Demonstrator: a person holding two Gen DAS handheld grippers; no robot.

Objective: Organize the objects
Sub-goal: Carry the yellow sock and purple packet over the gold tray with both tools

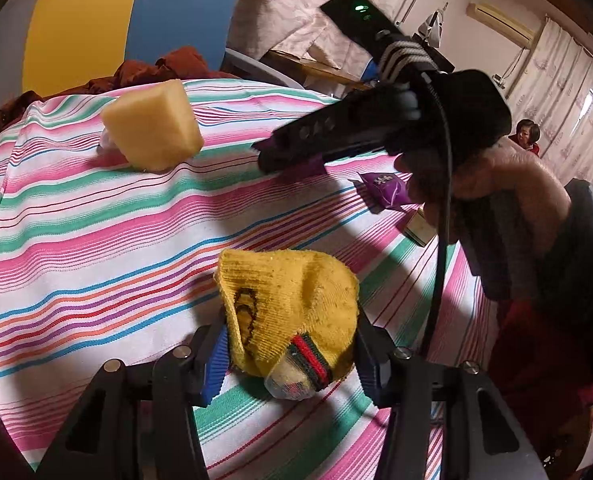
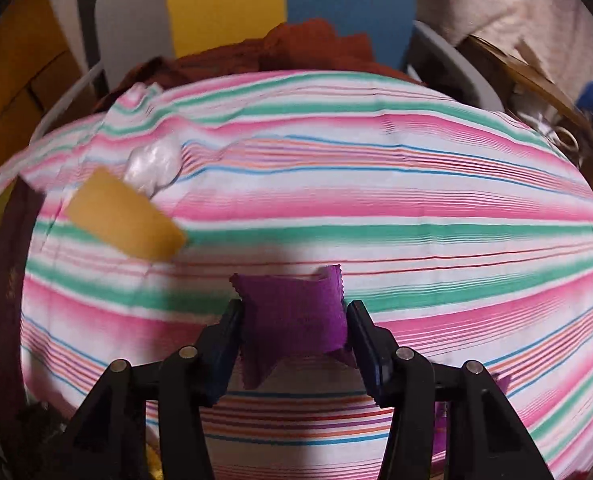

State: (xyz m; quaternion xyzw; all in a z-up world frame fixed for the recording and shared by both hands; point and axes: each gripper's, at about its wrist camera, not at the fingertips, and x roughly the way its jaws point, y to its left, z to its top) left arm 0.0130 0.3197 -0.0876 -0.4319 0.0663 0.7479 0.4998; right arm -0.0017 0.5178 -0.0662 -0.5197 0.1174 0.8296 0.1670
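In the left wrist view, my left gripper (image 1: 290, 356) is shut on a yellow sock (image 1: 292, 308) with a red and green cuff band, held just above the striped cloth (image 1: 76, 240). My right gripper (image 1: 266, 152) reaches in from the right, held by a hand (image 1: 508, 184), with purple showing at its tip. In the right wrist view, the right gripper (image 2: 296, 332) is shut on a small purple packet (image 2: 292, 312) over the striped cloth (image 2: 376, 208). A yellow sponge block (image 1: 152, 124) (image 2: 124, 220) stands at the far left.
A white crumpled wad (image 2: 154, 164) lies beside the sponge. A second purple packet (image 1: 388, 192) and a flat box (image 1: 420, 226) lie at the cloth's right edge. A rust-coloured garment (image 2: 296, 48) and a blue and yellow chair (image 1: 136, 16) are behind. A person (image 1: 528, 134) sits far off.
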